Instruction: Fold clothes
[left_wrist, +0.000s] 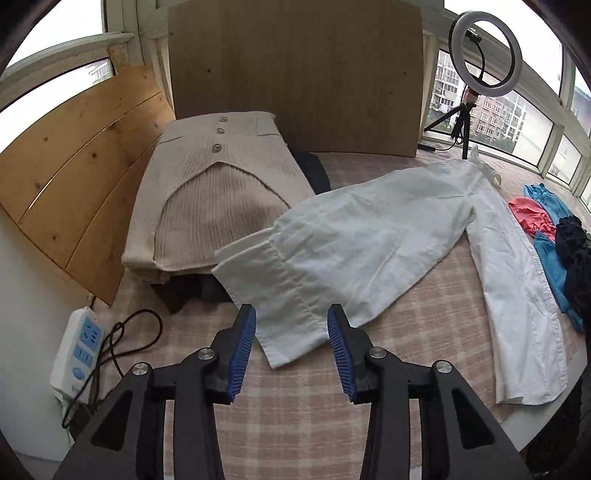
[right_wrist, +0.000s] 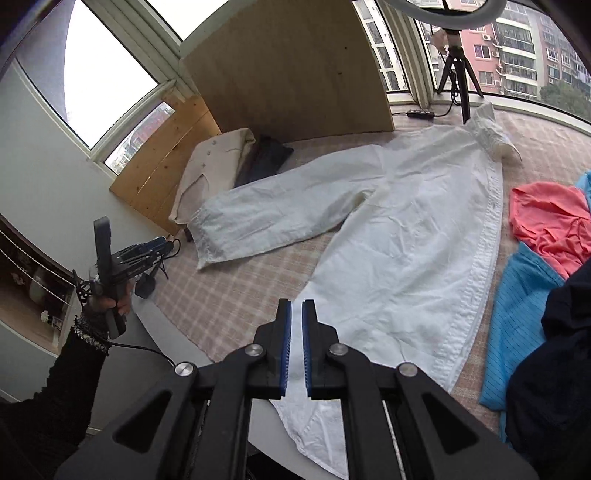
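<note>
A white long-sleeved shirt (left_wrist: 388, 229) lies spread on the checked tablecloth (left_wrist: 295, 413), one sleeve stretched toward my left gripper. My left gripper (left_wrist: 291, 347) is open, its blue pads on either side of the sleeve's cuff (left_wrist: 291, 325), low over the cloth. In the right wrist view the shirt body (right_wrist: 406, 251) runs to the table's near edge and hangs over it. My right gripper (right_wrist: 296, 347) hovers over the shirt's lower left edge, jaws shut to a thin slit with nothing held. A hand in a black sleeve holds the left gripper (right_wrist: 144, 254) at the far left.
A folded beige knit sweater (left_wrist: 218, 192) rests on a dark garment (left_wrist: 314, 170) at the back left. Coral (right_wrist: 550, 225), blue (right_wrist: 517, 321) and dark clothes pile up on the right. A ring light on a tripod (left_wrist: 484, 55), wooden boards (left_wrist: 295, 74) and a power strip (left_wrist: 81, 347) surround the table.
</note>
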